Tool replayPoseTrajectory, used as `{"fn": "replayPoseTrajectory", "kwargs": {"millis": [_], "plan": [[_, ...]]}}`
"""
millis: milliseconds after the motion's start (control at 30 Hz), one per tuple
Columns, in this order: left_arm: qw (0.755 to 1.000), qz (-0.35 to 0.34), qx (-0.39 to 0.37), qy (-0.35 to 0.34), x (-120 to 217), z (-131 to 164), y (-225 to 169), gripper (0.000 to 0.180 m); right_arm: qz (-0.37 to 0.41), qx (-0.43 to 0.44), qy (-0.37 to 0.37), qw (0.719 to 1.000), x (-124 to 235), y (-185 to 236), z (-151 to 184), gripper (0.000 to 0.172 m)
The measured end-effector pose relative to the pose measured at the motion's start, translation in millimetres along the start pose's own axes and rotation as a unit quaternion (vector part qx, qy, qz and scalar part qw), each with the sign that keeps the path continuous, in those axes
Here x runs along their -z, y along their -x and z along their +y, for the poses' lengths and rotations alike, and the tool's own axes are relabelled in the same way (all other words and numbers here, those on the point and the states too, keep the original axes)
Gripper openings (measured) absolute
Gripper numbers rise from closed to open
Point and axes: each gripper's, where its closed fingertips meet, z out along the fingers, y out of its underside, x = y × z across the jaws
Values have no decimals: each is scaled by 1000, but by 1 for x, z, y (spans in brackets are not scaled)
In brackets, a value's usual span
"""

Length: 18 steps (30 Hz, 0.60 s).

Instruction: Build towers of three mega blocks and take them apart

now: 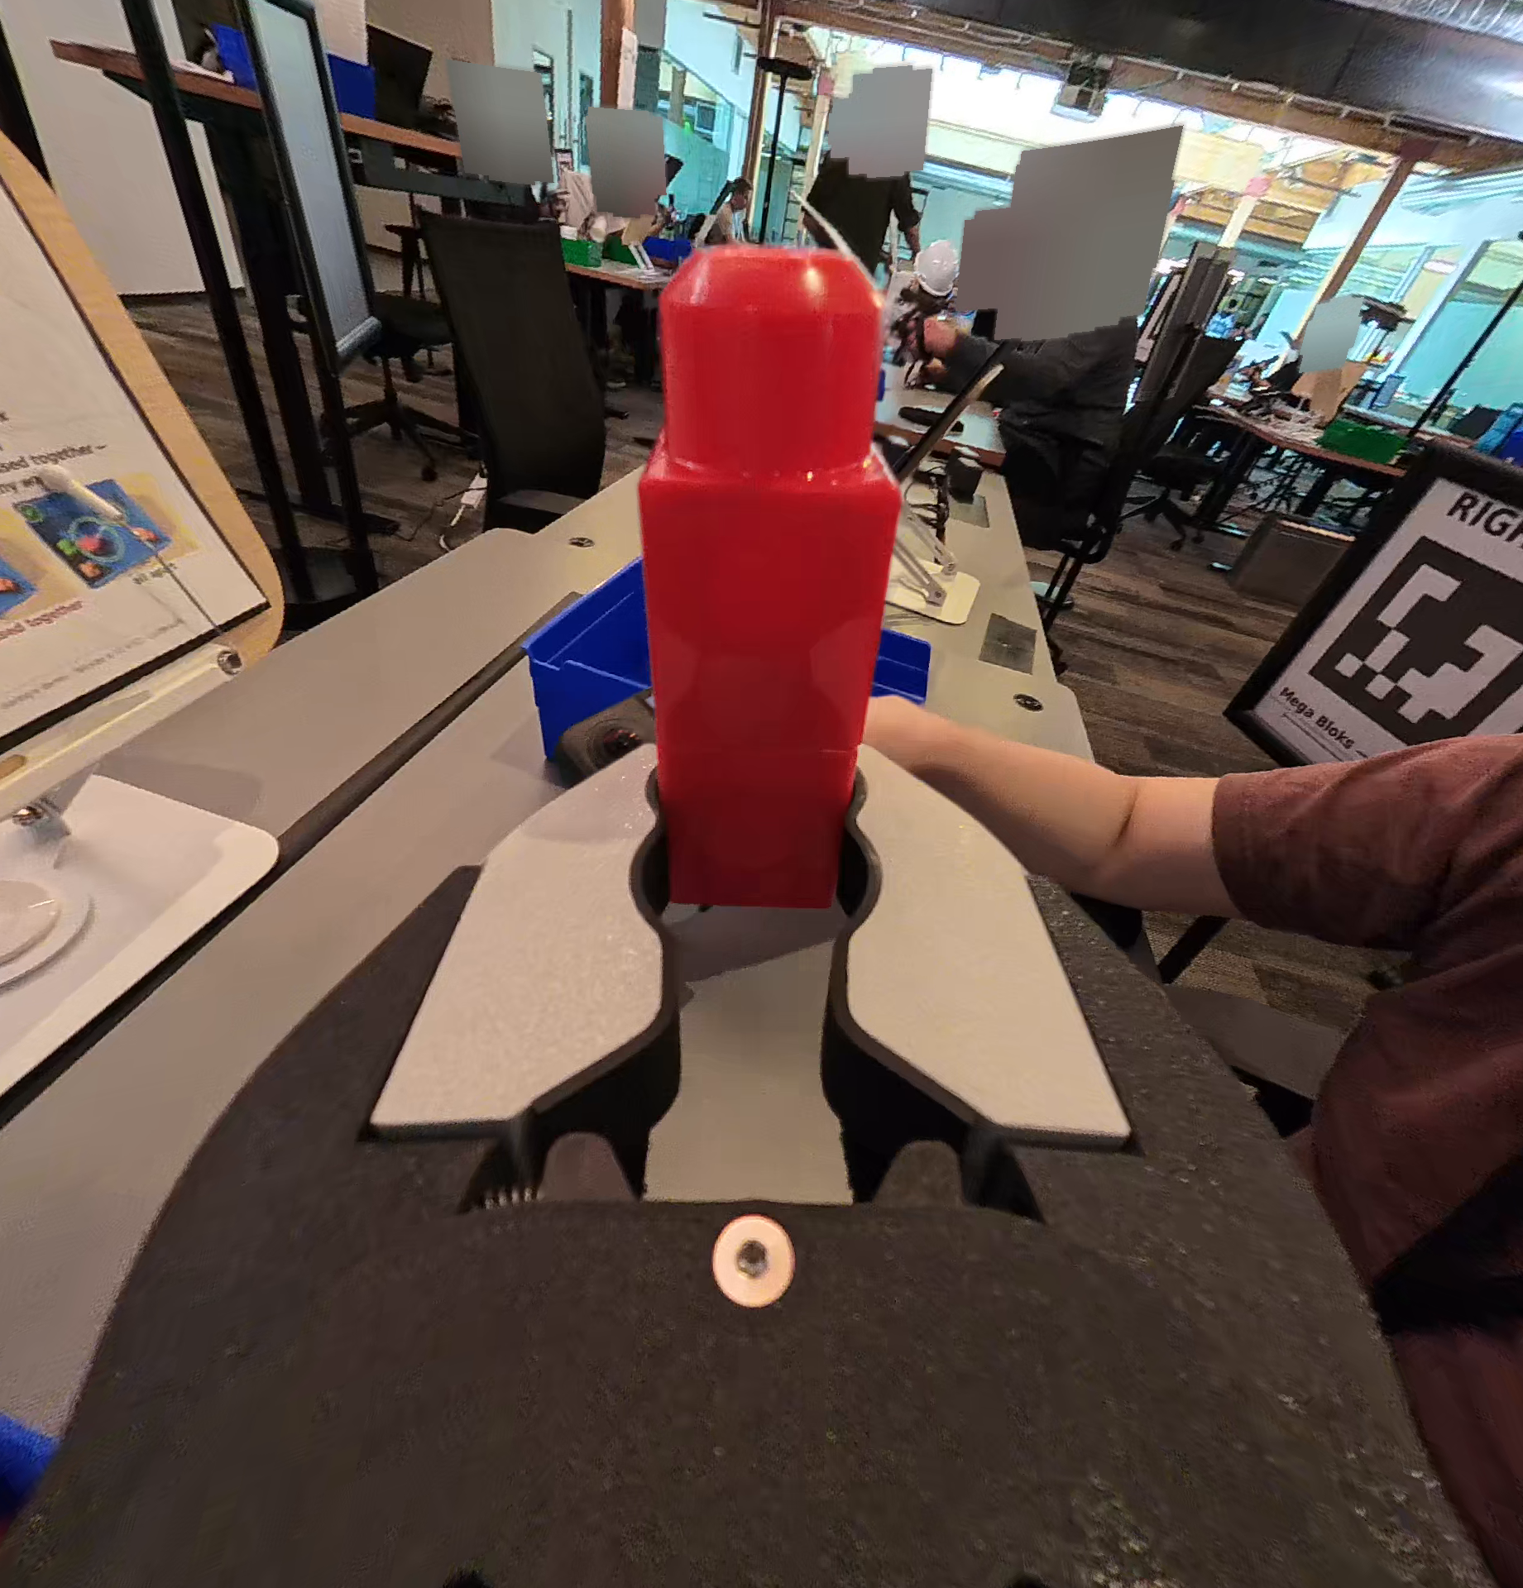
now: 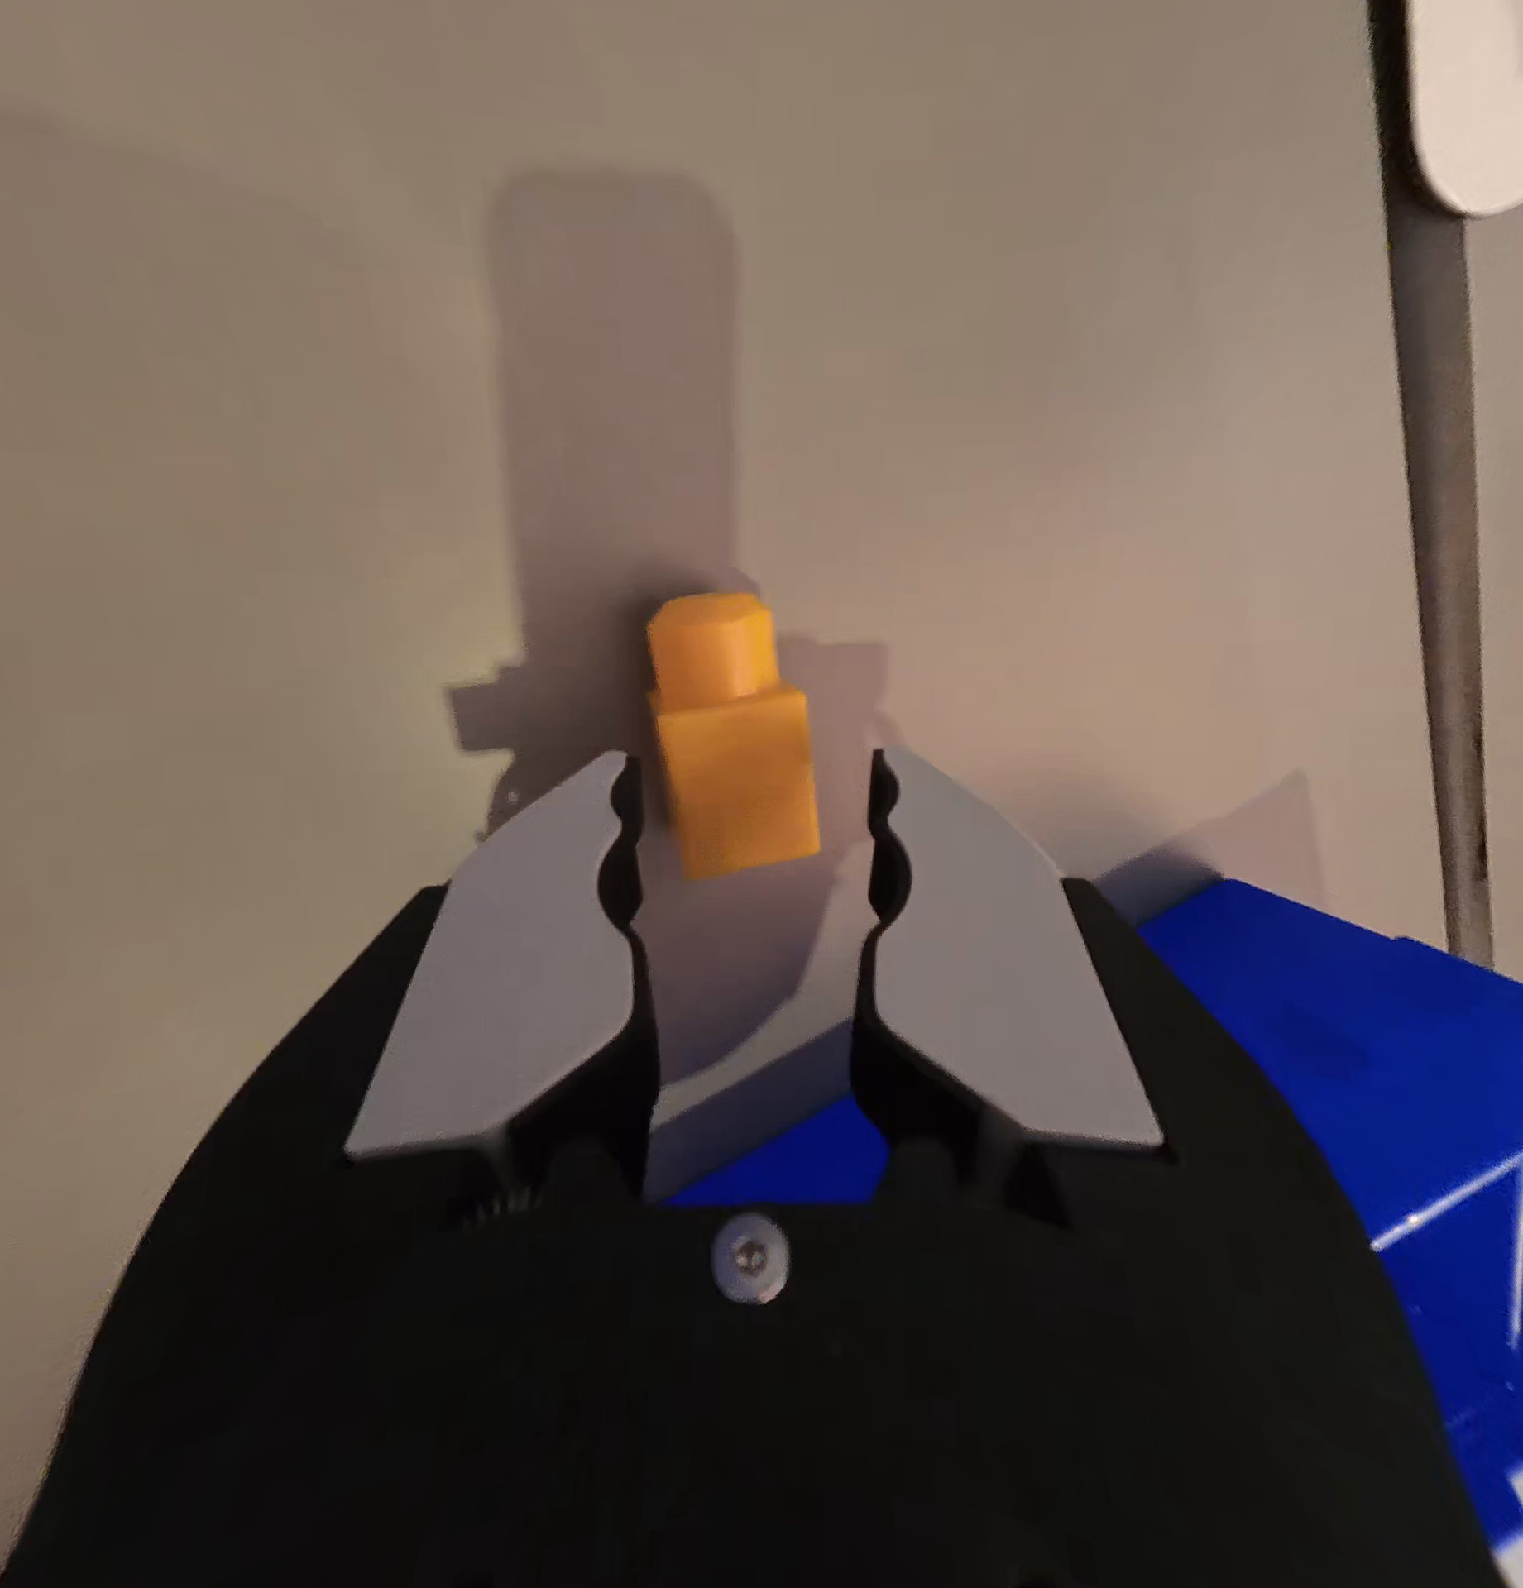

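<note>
- While the left tongs (image 1: 753, 825) clamp the lowest block of a red tower (image 1: 766, 593), both grey fingers (image 1: 568, 911) press on its sides, so the stack stands straight out ahead of them, stud end farthest away; a seam just beyond the fingertips shows at least two joined blocks, and I judge the grip at the base leaves the upper end free for adding or pulling off a piece.
- The right tongs (image 2: 749, 816) stand open, with a clear gap on each side of an orange block (image 2: 736, 773) that sits between the fingertips, slightly tilted; neither pad touches it.
- Whether the orange block rests on the desk (image 2: 1084, 430) or hangs just above it, I cannot tell; it looks blurred.
- Judging by this, the orange block is either just let go or about to be taken, as the next piece of a tower.
- Beyond the left tongs, partly hidden by the red tower, lies a blue bin (image 1: 586, 662), and a bare forearm (image 1: 1041, 816) reaches across from the right toward it.
- A blue bin (image 2: 1342, 1074) also sits close on the right of the right tongs and could crowd a wider swing that way.
- To the left of the left tongs stands an instruction board (image 1: 96, 516) on a white base; to their right, a framed marker sign (image 1: 1428, 627).
</note>
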Motion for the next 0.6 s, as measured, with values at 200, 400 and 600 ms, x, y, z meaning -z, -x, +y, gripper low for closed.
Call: {"fn": "replayPoseTrajectory", "kwargs": {"millis": [200, 400, 600], "plan": [[1000, 27, -4, 6, -1, 0, -10, 35, -15, 23, 46, 999, -18, 7, 12, 44], [999, 37, 7, 9, -4, 3, -9, 35, -49, 49, 28, 997, -15, 24, 5, 39], [995, 29, 62, -71, 9, -15, 6, 35, -235, -26, -141, 961, 41, 59, -42, 38]]}}
